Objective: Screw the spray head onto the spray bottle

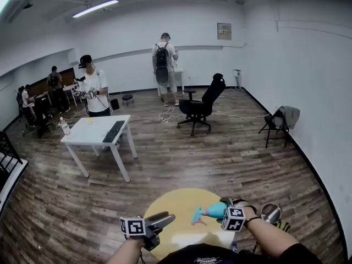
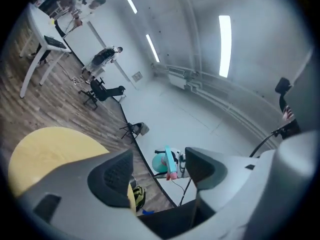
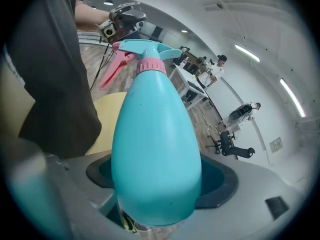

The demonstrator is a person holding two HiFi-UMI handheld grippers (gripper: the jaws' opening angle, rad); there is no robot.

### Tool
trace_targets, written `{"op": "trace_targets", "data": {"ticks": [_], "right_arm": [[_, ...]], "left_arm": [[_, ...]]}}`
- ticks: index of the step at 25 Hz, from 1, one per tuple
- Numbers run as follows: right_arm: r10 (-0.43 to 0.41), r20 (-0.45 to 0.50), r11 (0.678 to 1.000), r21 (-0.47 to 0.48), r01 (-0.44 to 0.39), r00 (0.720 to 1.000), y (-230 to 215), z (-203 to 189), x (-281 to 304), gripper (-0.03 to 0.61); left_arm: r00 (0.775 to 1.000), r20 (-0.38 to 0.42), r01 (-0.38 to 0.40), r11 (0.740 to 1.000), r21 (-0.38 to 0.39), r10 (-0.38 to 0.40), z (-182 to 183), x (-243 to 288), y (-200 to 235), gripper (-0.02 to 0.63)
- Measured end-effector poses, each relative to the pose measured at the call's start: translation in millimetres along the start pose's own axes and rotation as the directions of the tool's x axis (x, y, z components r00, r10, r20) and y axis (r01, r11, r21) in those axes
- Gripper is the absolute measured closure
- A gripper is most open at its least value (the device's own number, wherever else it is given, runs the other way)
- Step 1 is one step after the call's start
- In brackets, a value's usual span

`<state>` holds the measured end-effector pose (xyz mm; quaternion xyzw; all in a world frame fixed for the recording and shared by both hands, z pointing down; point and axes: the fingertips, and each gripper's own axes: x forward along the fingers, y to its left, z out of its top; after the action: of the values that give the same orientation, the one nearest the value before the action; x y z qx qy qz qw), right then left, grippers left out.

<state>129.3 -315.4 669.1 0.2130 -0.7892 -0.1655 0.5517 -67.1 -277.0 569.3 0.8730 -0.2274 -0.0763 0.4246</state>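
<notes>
Head view showed both of my tools low over the near edge of the round yellow worktop [image 1: 175,203]. My right hand-held gripper [image 1: 221,209] gripped the teal spray bottle [image 1: 214,210] above the worktop's near right edge, with the spray head [image 1: 198,217] pointing across toward my left side. My left hand-held gripper [image 1: 165,220] hung apart from it over the near left edge, jaws wide.

Left gripper view confirmed that: the left hand-held gripper [image 2: 159,162] stood wide open with nothing between its pads. The spray bottle [image 2: 160,163] showed only beyond the gap, well clear of the jaws, with the worktop [image 2: 50,149] off to the left.

Right gripper view showed the right hand-held gripper [image 3: 157,184] clamped on the broad base of the spray bottle [image 3: 155,144]. The spray head [image 3: 147,48] sat on the neck, its pink collar [image 3: 151,66] down against the shoulder and the pink trigger [image 3: 111,70] hanging to one side. The left hand-held gripper [image 3: 125,18] waited just past it.

I judged myself mid-screwing, between bites on the collar; whether the thread was fully home I could not tell. The next move called for closing the left jaws squarely on the collar and turning it while the right kept the bottle from spinning.
</notes>
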Motion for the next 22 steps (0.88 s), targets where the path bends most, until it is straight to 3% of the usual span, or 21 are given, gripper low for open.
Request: {"op": "trace_targets", "data": {"ticks": [2, 4, 5, 6, 7, 9, 11, 12, 14, 15, 17, 18, 20, 22], "right_arm": [[-0.028, 0.004, 0.997, -0.072, 0.029, 1.0, 0.9, 15.9, -0.2, 0.152], [-0.046, 0.049, 0.986, -0.16, 0.053, 0.998, 6.6, 48.7, 5.1, 0.152], [-0.051, 0.067, 0.977, -0.204, 0.064, 0.996, 9.5, 64.3, 8.1, 0.152], [-0.056, 0.069, 0.967, -0.243, 0.071, 0.996, 11.2, 75.1, 9.7, 0.152], [-0.049, 0.056, 0.96, -0.273, 0.062, 0.997, 13.3, 79.6, 9.2, 0.149], [0.031, 0.041, 0.963, -0.267, -0.019, 0.999, 26.6, 79.1, 3.0, 0.149], [0.101, 0.034, 0.964, -0.249, -0.089, 0.994, 42.0, 72.4, 1.3, 0.149], [0.106, 0.029, 0.964, -0.248, -0.096, 0.994, 44.9, 69.2, 3.9, 0.15], [0.101, 0.027, 0.965, -0.246, -0.091, 0.995, 46.3, 68.6, 6.7, 0.15], [0.102, 0.029, 0.965, -0.246, -0.091, 0.994, 46.6, 70.0, 6.7, 0.15], [0.116, 0.047, 0.966, -0.238, -0.102, 0.992, 45.8, 74.8, 4.0, 0.15], [0.127, 0.062, 0.969, -0.221, -0.11, 0.99, 44.8, 76.9, 2.2, 0.15], [0.144, 0.092, 0.98, -0.151, -0.129, 0.985, 42.2, 74.4, 1.2, 0.15], [0.133, 0.092, 0.989, -0.08, -0.126, 0.987, 36.0, 59.1, 2.1, 0.152]], "left_arm": [[0.999, -0.029, 0.022, 0.999, -0.024, -0.023, -2.9, 11.0, -2.0, 0.268], [0.991, -0.121, 0.059, 0.998, -0.017, -0.06, -21.7, 41.9, -14.6, 0.268], [0.982, -0.179, 0.06, 0.998, 0.019, -0.056, -33.7, 58.3, -21.2, 0.267], [0.972, -0.236, 0.041, 0.994, 0.102, -0.016, -44.4, 70.8, -24.3, 0.286], [0.957, -0.286, 0.014, 0.973, 0.232, 0.055, -53.4, 77.7, -23.5, 0.345], [0.905, -0.375, 0.012, 0.866, 0.5, 0.204, -72.5, 80.0, -21.2, 0.389], [0.836, -0.438, 0.058, 0.742, 0.668, 0.329, -92.1, 80.1, -16.8, 0.399], [0.813, -0.45, 0.075, 0.699, 0.711, 0.37, -97.3, 80.7, -14.3, 0.4], [0.798, -0.453, 0.089, 0.667, 0.74, 0.397, -99.7, 80.2, -12.2, 0.4], [0.799, -0.454, 0.086, 0.672, 0.736, 0.394, -99.5, 78.9, -11.9, 0.4], [0.818, -0.443, 0.057, 0.714, 0.698, 0.368, -94.4, 76.1, -12.4, 0.399], [0.842, -0.417, 0.029, 0.743, 0.668, 0.343, -87.1, 74.5, -14.1, 0.394], [0.914, -0.31, -0.043, 0.823, 0.567, 0.261, -60.6, 66.7, -20.0, 0.337], [0.972, -0.169, -0.086, 0.916, 0.392, 0.163, -27.1, 45.5, -20.7, 0.265]]}}
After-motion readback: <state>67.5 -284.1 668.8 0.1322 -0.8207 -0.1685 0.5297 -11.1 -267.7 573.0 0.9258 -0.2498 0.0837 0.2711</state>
